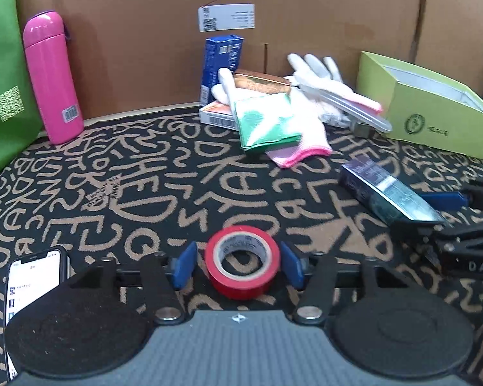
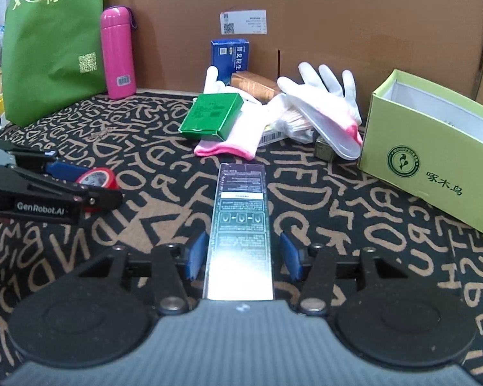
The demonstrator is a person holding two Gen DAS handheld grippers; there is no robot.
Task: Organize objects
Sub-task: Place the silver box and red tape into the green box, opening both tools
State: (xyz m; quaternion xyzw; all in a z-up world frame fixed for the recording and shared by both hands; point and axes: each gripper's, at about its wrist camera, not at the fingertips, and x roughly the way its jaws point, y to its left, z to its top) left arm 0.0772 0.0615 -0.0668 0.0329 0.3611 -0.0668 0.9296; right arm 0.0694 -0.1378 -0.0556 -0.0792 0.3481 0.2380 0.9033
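At lower centre of each view, the tape [image 1: 242,262] sits between the spread left gripper [image 1: 239,263] fingers, ungripped, and the box [image 2: 240,234] between the spread right gripper [image 2: 241,254] fingers. An off-centre closure could tip either.

Legible markings:

- Green bag [image 2: 53,45] — white lettering "X-GONGZI" above "向公子", with a QR code lower down.
- Left gripper [image 2: 90,181], seen from the right wrist view — "GenRobot.AI" in white on the black arm.
- Lime-green box [image 2: 434,157] — round green emblem and "啄木鸟".
- Pink bottle [image 2: 117,53] — barcode sticker, digits unreadable.
- Cardboard wall [image 2: 338,16] — white label with QR code, print too small.
- Patterned cloth [image 2: 164,148] — scattered tan letter shapes only.
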